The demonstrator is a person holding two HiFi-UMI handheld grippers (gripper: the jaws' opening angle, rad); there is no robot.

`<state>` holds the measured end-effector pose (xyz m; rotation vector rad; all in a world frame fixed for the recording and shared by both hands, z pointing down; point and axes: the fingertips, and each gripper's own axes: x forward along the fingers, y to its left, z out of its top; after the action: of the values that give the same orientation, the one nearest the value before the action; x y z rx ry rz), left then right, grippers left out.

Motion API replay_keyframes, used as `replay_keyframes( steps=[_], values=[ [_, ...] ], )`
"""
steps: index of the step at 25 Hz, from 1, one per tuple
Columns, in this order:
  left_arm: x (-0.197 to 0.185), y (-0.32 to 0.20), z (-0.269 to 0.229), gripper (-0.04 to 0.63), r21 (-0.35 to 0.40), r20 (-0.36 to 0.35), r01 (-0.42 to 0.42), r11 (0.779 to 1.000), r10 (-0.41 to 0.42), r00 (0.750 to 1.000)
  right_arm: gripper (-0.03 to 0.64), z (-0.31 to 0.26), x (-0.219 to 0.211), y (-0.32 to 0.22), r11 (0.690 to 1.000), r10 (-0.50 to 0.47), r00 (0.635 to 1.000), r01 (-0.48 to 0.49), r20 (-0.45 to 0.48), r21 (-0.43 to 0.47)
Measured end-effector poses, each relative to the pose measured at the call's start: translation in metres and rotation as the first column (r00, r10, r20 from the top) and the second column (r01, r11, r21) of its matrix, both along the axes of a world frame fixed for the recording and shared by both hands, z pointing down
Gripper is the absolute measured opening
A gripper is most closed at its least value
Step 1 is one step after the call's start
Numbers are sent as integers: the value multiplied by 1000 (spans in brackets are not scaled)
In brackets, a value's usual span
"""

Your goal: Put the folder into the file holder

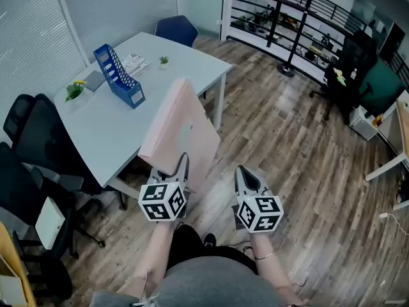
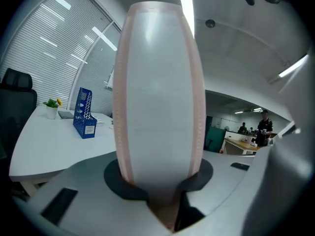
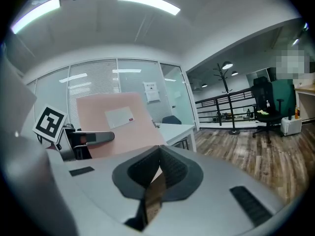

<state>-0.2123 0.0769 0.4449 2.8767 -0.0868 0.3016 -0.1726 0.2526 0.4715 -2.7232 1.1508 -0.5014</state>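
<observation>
Edge-up folder (image 1: 179, 130) is pinched by left gripper (image 1: 180, 166) for slotting into holder (image 1: 119, 77) at 10 o'clock; right gripper (image 1: 246, 175) is pressed together, empty.

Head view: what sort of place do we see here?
Most likely an office. A white desk carries a blue file holder, black office chairs stand beside it, and a coat stand is visible further back.

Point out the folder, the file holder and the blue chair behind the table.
folder (image 1: 181, 128), head view, middle of its pink cover.
file holder (image 1: 121, 80), head view, its blue slatted side wall.
blue chair (image 1: 177, 28), head view, its backrest.
</observation>
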Motion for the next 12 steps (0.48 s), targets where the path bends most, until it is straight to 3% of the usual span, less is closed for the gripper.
replay_keyframes(
  steps=[7, 12],
  values=[
    [15, -15, -6, 141, 22, 5, 25, 999, -25, 1000, 9, 2, 22, -3, 1000, -5, 1000, 5, 15, 19],
    [48, -36, -4, 141, 33, 12, 39, 999, -39, 999, 9, 8, 55, -13, 1000, 3, 1000, -4, 25, 31]
  ],
)
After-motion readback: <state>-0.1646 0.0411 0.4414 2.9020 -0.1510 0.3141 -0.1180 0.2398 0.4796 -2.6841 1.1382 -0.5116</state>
